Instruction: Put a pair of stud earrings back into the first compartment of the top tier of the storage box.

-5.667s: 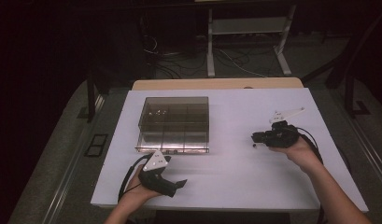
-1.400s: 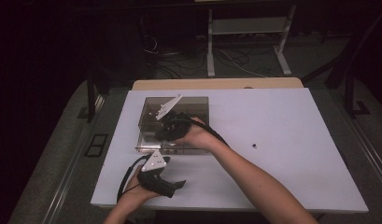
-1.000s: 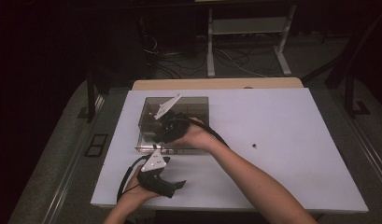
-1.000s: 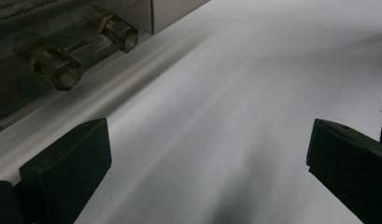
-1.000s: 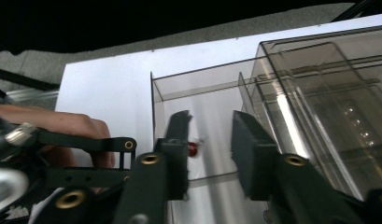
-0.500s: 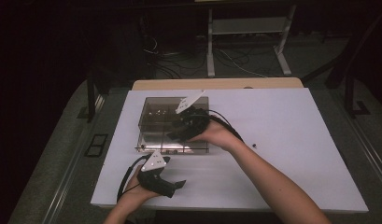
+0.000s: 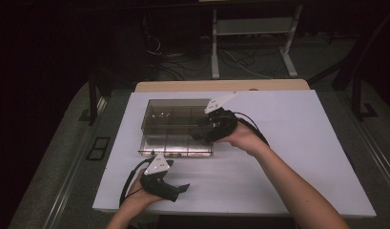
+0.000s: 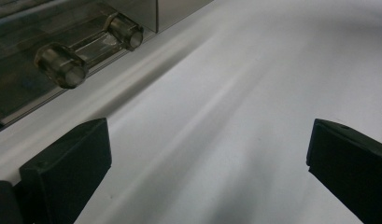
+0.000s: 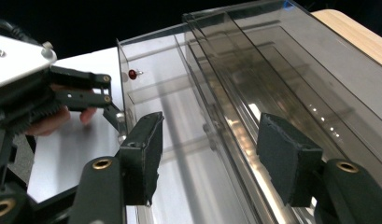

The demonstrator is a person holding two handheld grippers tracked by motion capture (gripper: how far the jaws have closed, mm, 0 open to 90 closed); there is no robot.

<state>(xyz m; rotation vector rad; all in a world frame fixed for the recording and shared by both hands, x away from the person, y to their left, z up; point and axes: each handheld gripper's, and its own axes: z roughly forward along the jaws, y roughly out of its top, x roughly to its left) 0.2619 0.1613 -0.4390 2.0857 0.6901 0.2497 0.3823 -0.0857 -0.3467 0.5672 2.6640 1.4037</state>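
A smoky clear plastic box (image 7: 172, 125) with several compartments stands on the white table (image 7: 302, 143). My right gripper (image 7: 197, 131) hovers over the box's right end, jaws open; in the right gripper view its jaws (image 9: 209, 158) stand apart above the box's walls (image 9: 272, 84) with nothing held. A small red item (image 9: 132, 73) lies in a far compartment. My left gripper (image 7: 180, 179) rests low on the table in front of the box, open and empty. In the left gripper view, its jaws (image 8: 209, 172) are spread wide over bare table, beside the box's clear handle (image 8: 86, 51).
A wooden board (image 7: 221, 86) borders the table's far edge. Beyond it stand a white metal frame (image 7: 252, 28) and loose cables (image 7: 183, 67) on the dark floor. The left gripper (image 9: 81, 93) appears past the box in the right gripper view.
My right gripper came from the table's right side to the box, then shifted from the box's left part to its right end. The left gripper has stayed put.
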